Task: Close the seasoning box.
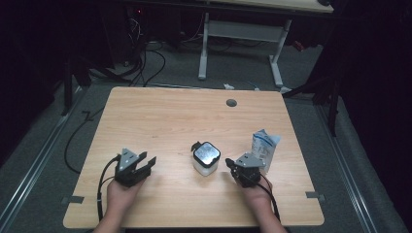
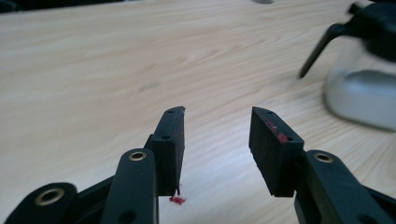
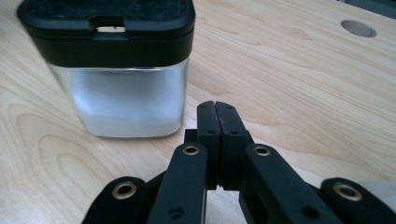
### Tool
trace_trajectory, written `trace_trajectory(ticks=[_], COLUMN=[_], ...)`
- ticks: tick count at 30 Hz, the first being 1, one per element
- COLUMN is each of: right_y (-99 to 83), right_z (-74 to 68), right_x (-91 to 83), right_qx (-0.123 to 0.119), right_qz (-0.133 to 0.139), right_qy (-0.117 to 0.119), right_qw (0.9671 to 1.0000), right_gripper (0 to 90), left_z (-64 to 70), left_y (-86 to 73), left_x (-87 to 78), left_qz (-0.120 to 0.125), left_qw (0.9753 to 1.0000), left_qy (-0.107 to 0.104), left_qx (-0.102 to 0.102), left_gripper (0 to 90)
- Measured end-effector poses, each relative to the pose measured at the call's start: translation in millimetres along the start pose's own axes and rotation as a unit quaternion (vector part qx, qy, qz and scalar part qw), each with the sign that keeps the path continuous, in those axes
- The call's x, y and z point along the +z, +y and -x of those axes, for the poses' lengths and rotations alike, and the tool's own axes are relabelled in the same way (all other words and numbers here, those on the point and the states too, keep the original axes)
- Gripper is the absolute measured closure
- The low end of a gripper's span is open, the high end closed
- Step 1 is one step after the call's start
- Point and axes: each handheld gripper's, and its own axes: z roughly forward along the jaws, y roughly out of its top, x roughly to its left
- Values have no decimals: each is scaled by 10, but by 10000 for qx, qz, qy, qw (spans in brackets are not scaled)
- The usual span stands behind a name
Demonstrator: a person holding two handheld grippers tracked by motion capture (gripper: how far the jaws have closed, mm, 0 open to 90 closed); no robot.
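While the left claw (image 1: 145, 162) rests parted and empty and the right claw (image 1: 229, 164) sits closed on nothing beside the jar (image 1: 206, 158), the approach seems barely begun, so next comes opening and reaching.

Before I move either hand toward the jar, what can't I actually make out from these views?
- Jar in the left gripper view: blurred, cut off by the right edge.
- Jar's lid top in the right gripper view: cut off by the top edge.
- Packet print in the high view: too small to read; the right tongs hide its lower corner.
- Jar contents: white fill, kind unclear.
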Motion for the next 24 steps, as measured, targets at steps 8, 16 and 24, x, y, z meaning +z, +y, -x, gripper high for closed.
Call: trace_trajectory(ticks=[8,16,24], right_y=[91,139,170], right_z=[32,92,105], right_x=[121,178,225], right_qx=[85,332,383], right_qz=[-43,-119,-87], right_qy=[-100,-130,-25], right_qw=[9999,9993,9992], right_gripper=[893,892,886], left_z=[-181,-147,-142], left_y=[-51,-50,-58], left_x=[26,1,-4], left_qz=[-261,-256,-223], left_qw=[9993,9995,9996], left_qy=[127,127,50], left_qx=[-226,-99,-143], left_gripper=[514,509,514])
